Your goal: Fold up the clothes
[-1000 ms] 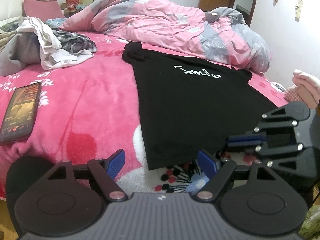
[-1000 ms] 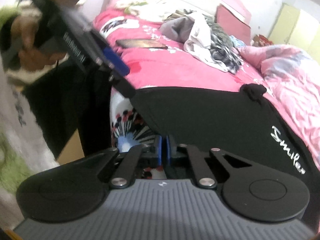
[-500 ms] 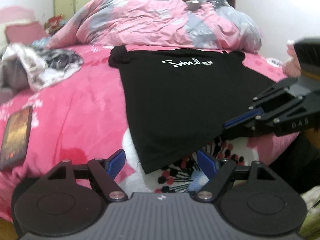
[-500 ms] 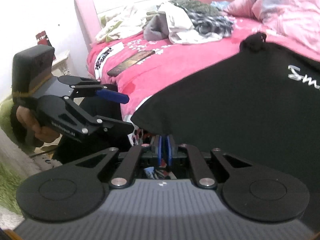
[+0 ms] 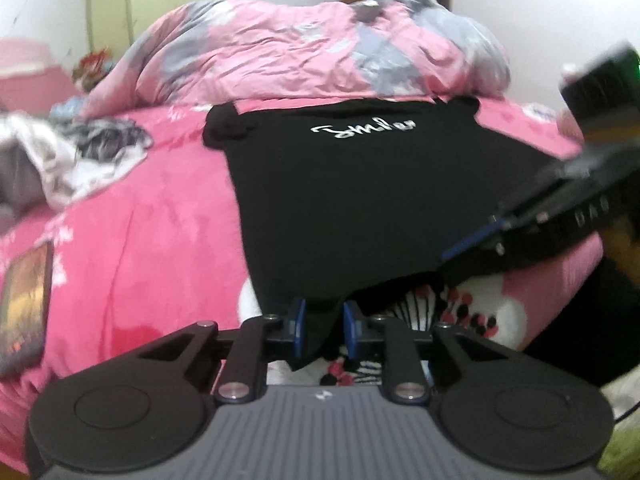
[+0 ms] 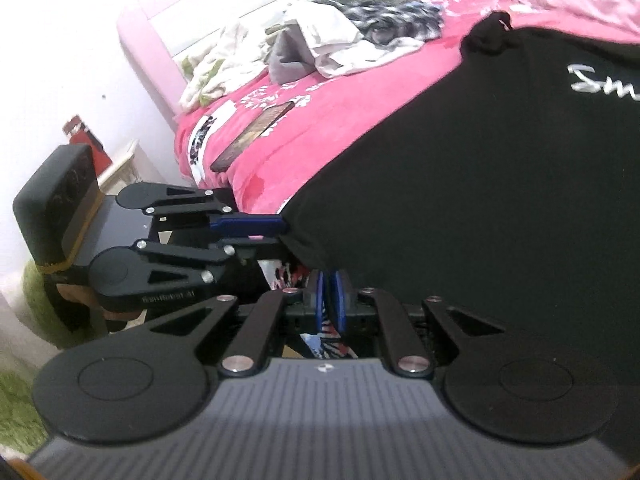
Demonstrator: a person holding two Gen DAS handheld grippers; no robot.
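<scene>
A: Two grippers at the near hem of the black tee [image 5: 352, 200], one per bottom corner. Tee lies flat on the pink bed [image 5: 152, 232], print side up, white script near the far end, collar end toward the duvet [image 5: 304, 48].

B: Left gripper [image 5: 323, 322] state?

A: Jaws closing, gap already narrow. Hem corner hangs between the blue pads [image 5: 298, 318]. Fabric touches both, so I call it a grip on the tee. Right wrist view agrees: left gripper [image 6: 282, 236] sits at the tee's corner at the bed edge, one blue finger on top of the cloth.

B: Right gripper [image 6: 328, 304]?

A: Nearly closed, only a thin slit between the pads [image 6: 340, 306]. Black fabric starts just beyond the tips and drapes past on the right. Can't confirm cloth inside the slit from its own view. In the left view the right gripper [image 5: 472, 244] is blurred, its blue finger lying on the tee's other corner, with the hem raised a little there. So closed, but what it holds I can't tell.

B: Anything else on the bed?

A: Phone [image 5: 26, 304] on the left side, well apart from the tee. Clothes pile [image 5: 60, 160] beyond it toward the headboard. Flower print on the sheet shows under the hem between the two grippers. Green rug [image 6: 24, 392] on the floor beside the bed.
</scene>
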